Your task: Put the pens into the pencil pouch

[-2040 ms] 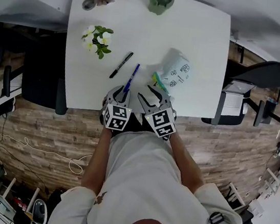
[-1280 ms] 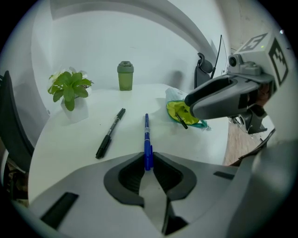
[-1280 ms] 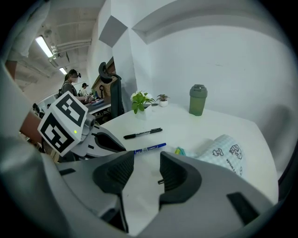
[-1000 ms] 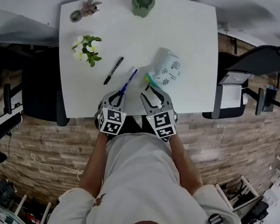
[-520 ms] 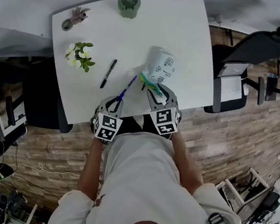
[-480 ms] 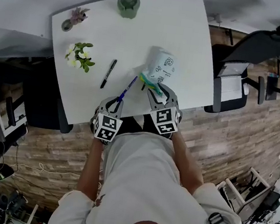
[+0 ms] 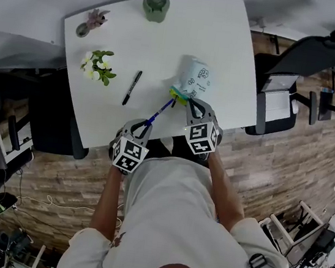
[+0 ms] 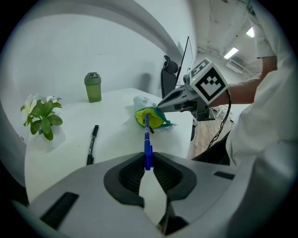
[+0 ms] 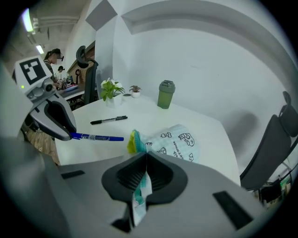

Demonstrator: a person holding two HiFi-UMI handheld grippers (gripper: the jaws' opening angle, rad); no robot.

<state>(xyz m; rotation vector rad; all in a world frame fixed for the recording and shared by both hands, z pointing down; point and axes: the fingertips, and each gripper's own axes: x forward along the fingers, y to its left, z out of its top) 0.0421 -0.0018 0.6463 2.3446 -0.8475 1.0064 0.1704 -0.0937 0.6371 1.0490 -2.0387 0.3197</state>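
Angled down over the white table's [image 7: 231, 34] near edge, the left gripper [image 7: 146, 124] clamps the blue pen [image 7: 161, 111], its tip at the mouth of the pencil pouch [image 7: 195, 78], whose rim the right gripper [image 7: 191, 104] has just closed on, while the black pen [image 7: 131, 87] lies apart to the left.

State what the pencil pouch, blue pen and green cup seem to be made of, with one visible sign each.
The pencil pouch looks like soft printed fabric, matt: it slumps and creases. The blue pen is likely plastic, slightly glossy: a smooth, straight barrel with a clip. The green cup could be plastic or coated metal, matt: rigid, evenly coloured, nothing settles which.
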